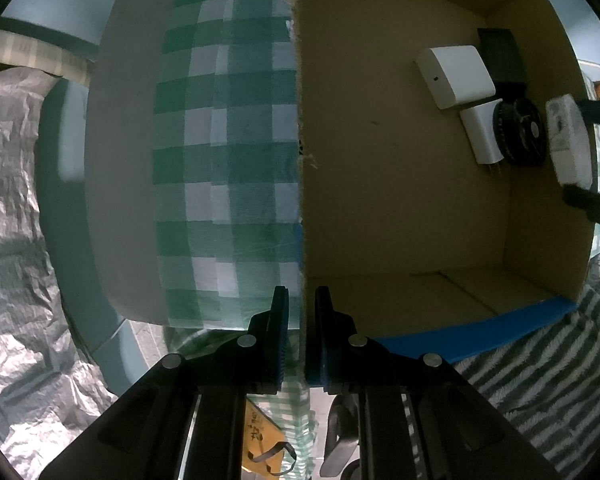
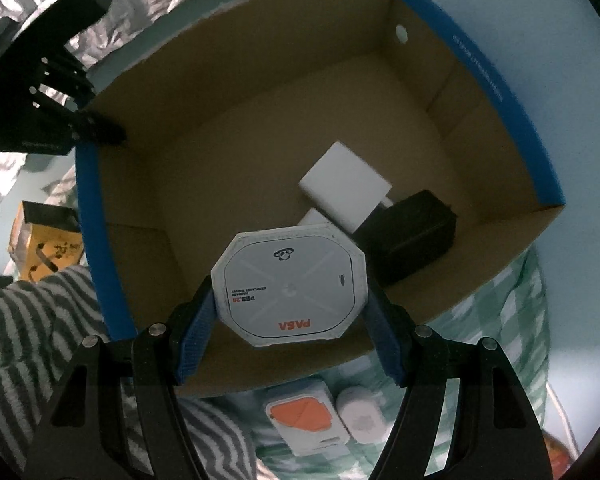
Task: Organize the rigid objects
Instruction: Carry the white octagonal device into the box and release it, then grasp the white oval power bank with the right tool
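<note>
An open cardboard box with a blue outside (image 2: 500, 92) sits on a green checked cloth. My left gripper (image 1: 302, 300) is shut on the box's side wall (image 1: 300, 160), one finger on each face. My right gripper (image 2: 290, 300) is shut on a white octagonal device marked PASA (image 2: 288, 284) and holds it above the box's near side. It also shows at the right edge of the left wrist view (image 1: 566, 142). In the box lie a white rounded block (image 2: 346, 190), a black adapter (image 2: 412, 232), a white plug charger (image 1: 482, 136) and a round black part (image 1: 520, 132).
A white device with an orange face (image 2: 300, 420) and a small white round item (image 2: 360, 418) lie on the checked cloth (image 2: 512, 320) near the box. A grey striped towel (image 2: 28, 320), a yellow box (image 2: 44, 240) and crinkled silver foil (image 1: 16, 200) lie around.
</note>
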Action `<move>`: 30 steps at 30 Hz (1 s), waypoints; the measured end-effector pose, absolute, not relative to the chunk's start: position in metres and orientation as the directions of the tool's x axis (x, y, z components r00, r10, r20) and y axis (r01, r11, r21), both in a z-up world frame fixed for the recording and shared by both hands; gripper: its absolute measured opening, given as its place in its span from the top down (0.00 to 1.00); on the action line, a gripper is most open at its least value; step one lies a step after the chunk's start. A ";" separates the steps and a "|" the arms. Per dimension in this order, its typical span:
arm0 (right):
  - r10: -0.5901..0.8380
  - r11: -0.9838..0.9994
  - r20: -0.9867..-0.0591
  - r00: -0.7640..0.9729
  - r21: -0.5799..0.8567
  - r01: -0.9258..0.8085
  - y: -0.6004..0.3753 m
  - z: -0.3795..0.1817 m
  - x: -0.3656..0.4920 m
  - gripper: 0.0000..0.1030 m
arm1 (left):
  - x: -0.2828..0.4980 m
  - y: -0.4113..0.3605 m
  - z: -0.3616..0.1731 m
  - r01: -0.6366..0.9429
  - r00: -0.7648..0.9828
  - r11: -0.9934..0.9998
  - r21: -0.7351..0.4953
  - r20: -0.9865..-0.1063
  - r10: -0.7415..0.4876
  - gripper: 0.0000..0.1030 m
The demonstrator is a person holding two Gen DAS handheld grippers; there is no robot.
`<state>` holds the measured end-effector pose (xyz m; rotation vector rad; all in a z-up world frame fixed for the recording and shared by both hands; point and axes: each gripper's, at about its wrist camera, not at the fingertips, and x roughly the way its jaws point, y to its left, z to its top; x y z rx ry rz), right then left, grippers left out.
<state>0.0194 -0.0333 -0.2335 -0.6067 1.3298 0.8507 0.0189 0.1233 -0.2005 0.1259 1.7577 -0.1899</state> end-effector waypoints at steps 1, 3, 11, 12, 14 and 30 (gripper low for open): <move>0.176 0.578 -0.984 0.019 0.087 -0.812 -0.034 -0.235 0.021 0.31 | 0.019 0.123 -0.201 0.190 -0.194 0.980 -0.056 -0.981 -0.019 0.87; 0.200 0.588 -0.980 0.020 0.103 -0.802 -0.036 -0.235 0.022 0.31 | 0.019 0.123 -0.200 0.190 -0.195 0.980 -0.055 -0.981 -0.017 0.87; 0.269 0.621 -0.963 0.020 0.157 -0.768 -0.052 -0.219 0.030 0.31 | 0.018 0.121 -0.201 0.191 -0.196 0.980 -0.056 -0.980 -0.018 0.87; 0.280 0.627 -0.960 0.028 0.160 -0.763 -0.055 -0.214 0.031 0.31 | 0.017 0.121 -0.201 0.192 -0.196 0.980 -0.056 -0.980 -0.017 0.87; 0.298 0.632 -0.954 0.038 0.167 -0.757 -0.064 -0.206 0.031 0.31 | 0.017 0.121 -0.201 0.191 -0.197 0.980 -0.058 -0.980 -0.019 0.87; 0.290 0.751 -0.951 0.103 0.159 -0.641 -0.154 -0.190 0.039 0.31 | 0.016 0.120 -0.200 0.197 -0.197 0.979 -0.055 -0.980 -0.015 0.87</move>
